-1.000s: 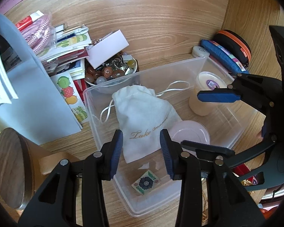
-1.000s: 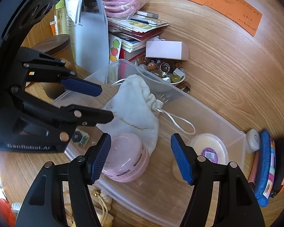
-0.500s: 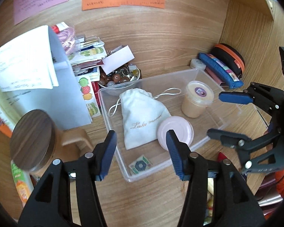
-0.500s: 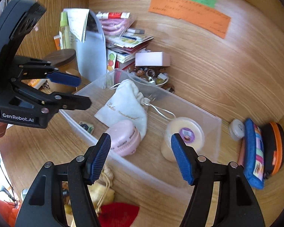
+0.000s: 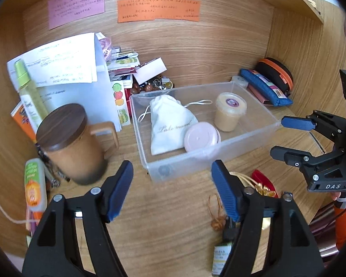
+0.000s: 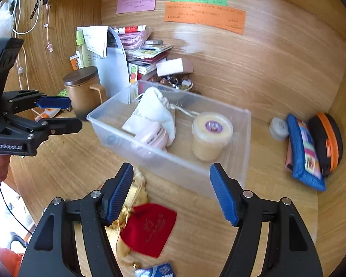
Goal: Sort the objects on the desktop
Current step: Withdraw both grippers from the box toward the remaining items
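Red pouch (image 6: 150,228) lies near, loose and limp — both jaws open, empty, left just widened; a pinch may slip.

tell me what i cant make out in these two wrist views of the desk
- Small item at the clear bin's near corner: blurred by the frosted wall, left wrist view.
- Handwriting on the orange note: too small, both views.
- Gold trinkets: motion-blurred, partly behind the right gripper's finger.
- Small bottle: cut off by the left gripper.
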The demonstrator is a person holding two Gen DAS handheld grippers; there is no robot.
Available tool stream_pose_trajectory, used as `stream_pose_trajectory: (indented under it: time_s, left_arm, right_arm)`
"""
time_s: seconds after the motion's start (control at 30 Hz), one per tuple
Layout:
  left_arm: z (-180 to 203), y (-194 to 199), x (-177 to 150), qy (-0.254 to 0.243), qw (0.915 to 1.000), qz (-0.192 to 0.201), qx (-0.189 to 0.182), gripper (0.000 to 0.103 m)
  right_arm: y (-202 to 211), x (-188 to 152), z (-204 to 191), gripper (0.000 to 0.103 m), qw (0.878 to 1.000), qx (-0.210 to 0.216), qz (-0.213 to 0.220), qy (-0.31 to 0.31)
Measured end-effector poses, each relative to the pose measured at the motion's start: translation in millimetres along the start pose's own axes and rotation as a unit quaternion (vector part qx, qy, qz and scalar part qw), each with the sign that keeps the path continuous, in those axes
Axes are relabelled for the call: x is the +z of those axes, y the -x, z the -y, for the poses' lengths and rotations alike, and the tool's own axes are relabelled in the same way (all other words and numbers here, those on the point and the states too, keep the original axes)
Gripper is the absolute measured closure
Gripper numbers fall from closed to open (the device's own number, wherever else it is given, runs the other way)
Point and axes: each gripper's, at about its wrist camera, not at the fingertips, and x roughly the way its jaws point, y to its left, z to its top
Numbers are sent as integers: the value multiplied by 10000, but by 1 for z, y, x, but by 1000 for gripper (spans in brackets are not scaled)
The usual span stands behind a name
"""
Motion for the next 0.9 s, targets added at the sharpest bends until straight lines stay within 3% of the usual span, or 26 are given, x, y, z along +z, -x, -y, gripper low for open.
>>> stream_pose_trajectory:
  time_s: [0.23, 0.37, 0.57, 0.7, 0.9]
  left_arm:
    - [10, 13, -23, 41, 9999, 102, 117, 30]
    - [18, 16, -39, 67, 9999, 43, 107, 29]
    - [32, 13, -62, 22, 9999, -117, 50, 29]
    - [38, 14, -75, -13, 9999, -124, 16, 16]
    - [44, 9, -92, 6, 9996, -226, -142, 16]
  right_arm:
    - [10, -24, -1, 37, 9997, 80, -18, -211]
    - [16, -36, -3, 26, 9994, 160, 12, -317]
    - [17, -52, -14, 26, 9994, 254, -7, -248]
    - [10, -62, -19, 26, 9991, 325, -72, -270]
    - [-7, -76, -20, 26, 9979, 459, -305, -353]
